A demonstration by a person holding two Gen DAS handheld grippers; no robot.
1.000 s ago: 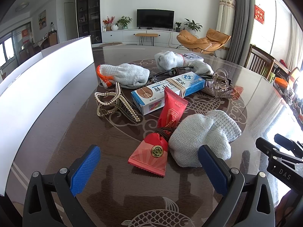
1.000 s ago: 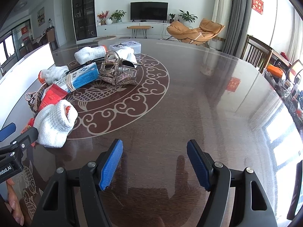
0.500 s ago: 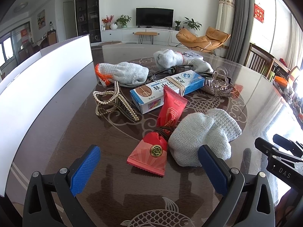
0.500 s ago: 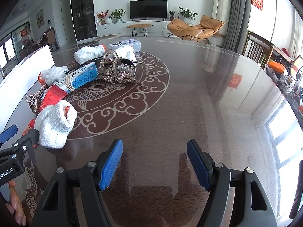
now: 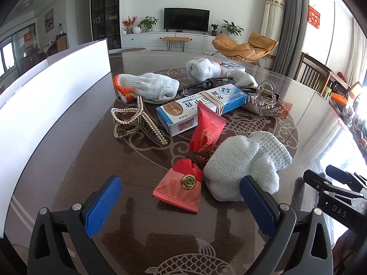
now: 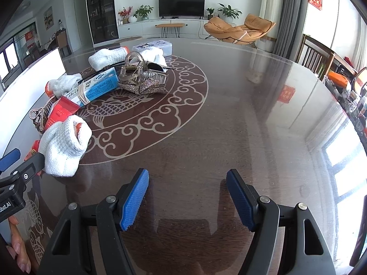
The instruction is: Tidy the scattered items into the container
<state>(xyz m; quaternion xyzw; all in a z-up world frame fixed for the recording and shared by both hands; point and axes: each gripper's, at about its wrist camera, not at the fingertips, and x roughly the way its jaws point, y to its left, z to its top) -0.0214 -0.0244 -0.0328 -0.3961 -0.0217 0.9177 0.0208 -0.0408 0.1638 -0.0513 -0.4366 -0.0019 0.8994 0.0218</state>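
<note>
Scattered items lie on the dark table. A red candy packet (image 5: 183, 183) and a rolled white glove (image 5: 245, 162) lie just ahead of my open, empty left gripper (image 5: 181, 208). Beyond are a pearl hair claw (image 5: 135, 121), a blue-white box (image 5: 201, 107), an orange-cuffed glove (image 5: 146, 87), a rhinestone clip (image 5: 263, 103) and further gloves (image 5: 201, 68). The white container (image 5: 45, 105) runs along the left. My right gripper (image 6: 188, 199) is open and empty over bare table, right of the glove (image 6: 64, 146).
The round table (image 6: 252, 119) has a glass top with a fish medallion. A white lidded box (image 6: 158, 45) sits at the far side of the pile. Chairs (image 6: 314, 57) stand at the right edge. The right gripper shows in the left wrist view (image 5: 339, 194).
The left gripper has crept slightly forward toward the candy packet and glove. The right gripper has barely moved. Both stay open.
</note>
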